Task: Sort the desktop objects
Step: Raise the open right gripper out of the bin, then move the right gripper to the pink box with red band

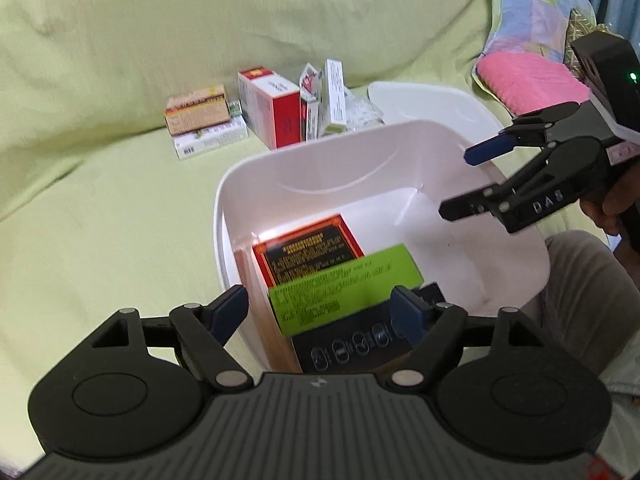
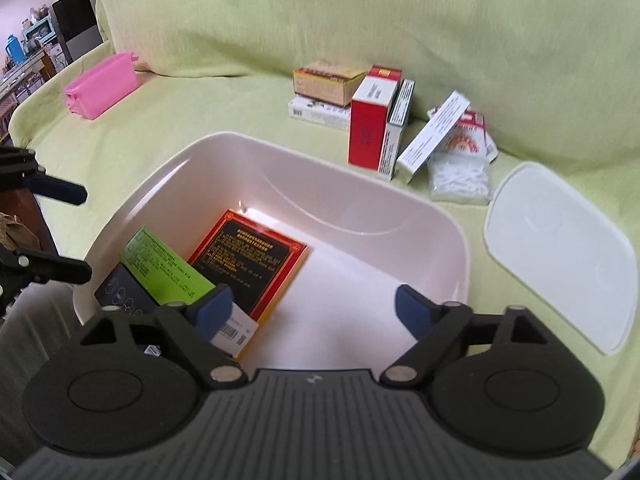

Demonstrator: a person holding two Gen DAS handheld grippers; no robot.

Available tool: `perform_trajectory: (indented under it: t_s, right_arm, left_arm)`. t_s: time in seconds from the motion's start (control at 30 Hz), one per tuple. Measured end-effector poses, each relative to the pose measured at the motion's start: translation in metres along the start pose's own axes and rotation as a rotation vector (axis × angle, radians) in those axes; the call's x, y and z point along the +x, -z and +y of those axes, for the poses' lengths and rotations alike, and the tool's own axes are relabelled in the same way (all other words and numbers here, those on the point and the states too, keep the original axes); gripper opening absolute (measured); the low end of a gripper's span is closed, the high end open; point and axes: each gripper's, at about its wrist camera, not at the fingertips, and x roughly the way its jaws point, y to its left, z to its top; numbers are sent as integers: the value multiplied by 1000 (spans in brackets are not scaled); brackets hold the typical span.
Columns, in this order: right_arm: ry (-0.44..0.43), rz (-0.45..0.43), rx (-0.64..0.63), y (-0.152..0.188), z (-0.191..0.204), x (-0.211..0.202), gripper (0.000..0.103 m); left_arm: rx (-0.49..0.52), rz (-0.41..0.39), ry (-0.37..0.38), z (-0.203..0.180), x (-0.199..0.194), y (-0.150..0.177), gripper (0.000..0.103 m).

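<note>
Since three boxes already lie in my bin (image 2: 440, 216), both grippers (image 1: 320, 312) (image 2: 312, 308) hover wide, empty; remaining boxes (image 2: 372, 120) wait at twelve o'clock.

Print on green box (image 1: 345, 280) and red-black box (image 2: 250, 258) blurred, unreadable. Black box (image 1: 352, 344) partly hidden under green box. Boxes behind bin (image 2: 362, 120) too blurred to read. Lid (image 1: 430, 102) half hidden behind bin (image 1: 224, 200) rim.

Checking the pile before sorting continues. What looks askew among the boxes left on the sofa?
A long white rectangular box leans tilted against the clear bag of cotton swabs, beside the upright red-and-white box. Nothing looks spilled or damaged.
</note>
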Motion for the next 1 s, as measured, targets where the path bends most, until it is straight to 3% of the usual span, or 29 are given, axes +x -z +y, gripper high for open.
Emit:
perform_trajectory:
  t_s: [0.07,0.5,1.0]
  right_arm:
    - [7,-4,-22,-1,0,-1,101]
    - [36,-45,-96,-23,-4,3,102]
    - [-7,-184,-352,-119,-4,44,102]
  left_arm:
    - [-2,-14,2,0,-2,-3,88]
    - [-11,-51,-80,21,0,-30,91]
    - [18,-86,-165,93,41,-73,91]
